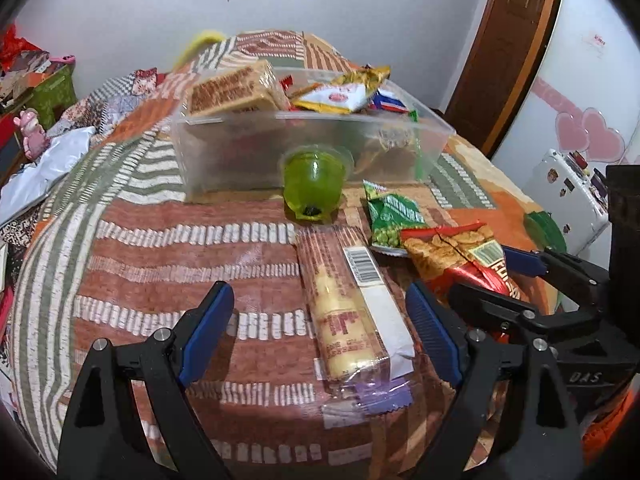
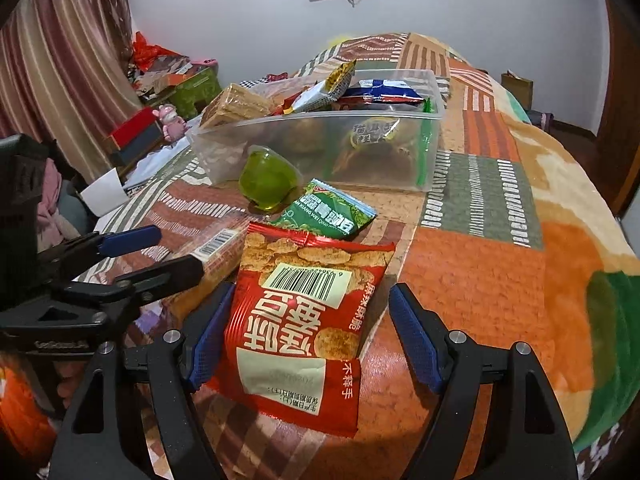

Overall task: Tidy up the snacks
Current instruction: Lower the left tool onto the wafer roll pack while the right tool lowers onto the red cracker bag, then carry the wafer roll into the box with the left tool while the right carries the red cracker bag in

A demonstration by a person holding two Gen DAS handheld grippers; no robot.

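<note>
A clear plastic bin (image 1: 224, 152) (image 2: 434, 144) with several snack packs stands on the patterned blanket. In front of it lie a green jelly cup (image 1: 312, 184) (image 2: 266, 182), a green pea packet (image 1: 390, 216) (image 2: 332, 212), a red cracker bag (image 1: 460, 256) (image 2: 304, 328) and a long biscuit pack (image 1: 352, 304) (image 2: 218, 250). My left gripper (image 1: 320, 332) is open, its fingers on either side of the biscuit pack's near end. My right gripper (image 2: 310, 332) is open around the red bag, and it also shows in the left wrist view (image 1: 508, 276).
The blanket (image 2: 480, 280) covers a bed that drops off at the right. Cluttered boxes and a pink toy (image 2: 170, 120) stand at the left. A white fridge (image 1: 568, 184) and a brown door (image 1: 512, 40) are at the right.
</note>
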